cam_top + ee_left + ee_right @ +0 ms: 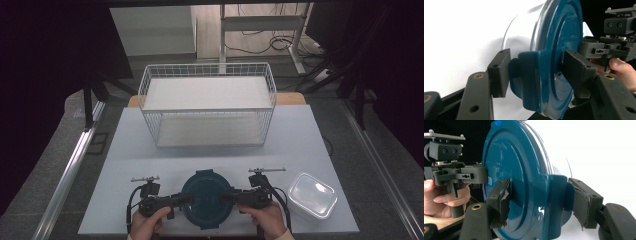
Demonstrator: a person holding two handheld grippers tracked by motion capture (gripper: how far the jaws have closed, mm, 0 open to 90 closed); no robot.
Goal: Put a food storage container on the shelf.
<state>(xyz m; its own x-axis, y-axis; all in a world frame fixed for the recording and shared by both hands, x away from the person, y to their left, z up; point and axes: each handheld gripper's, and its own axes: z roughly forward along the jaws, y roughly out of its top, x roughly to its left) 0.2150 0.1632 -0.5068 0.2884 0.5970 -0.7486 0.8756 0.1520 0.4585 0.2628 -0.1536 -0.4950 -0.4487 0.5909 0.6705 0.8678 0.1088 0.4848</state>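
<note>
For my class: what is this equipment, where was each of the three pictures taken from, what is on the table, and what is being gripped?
There is no machine. A person holds a hand-held left gripper and right gripper, each with two black jaws. The high view looks down on the white table. Each of the other two pictures comes from a camera riding on one gripper, looking along its jaws. On the table stand a white wire basket, a clear lidded box and a round container with a blue lid. Each gripper's jaws straddle a side latch of that lid, from opposite sides; I cannot tell whether they press on it.
</note>
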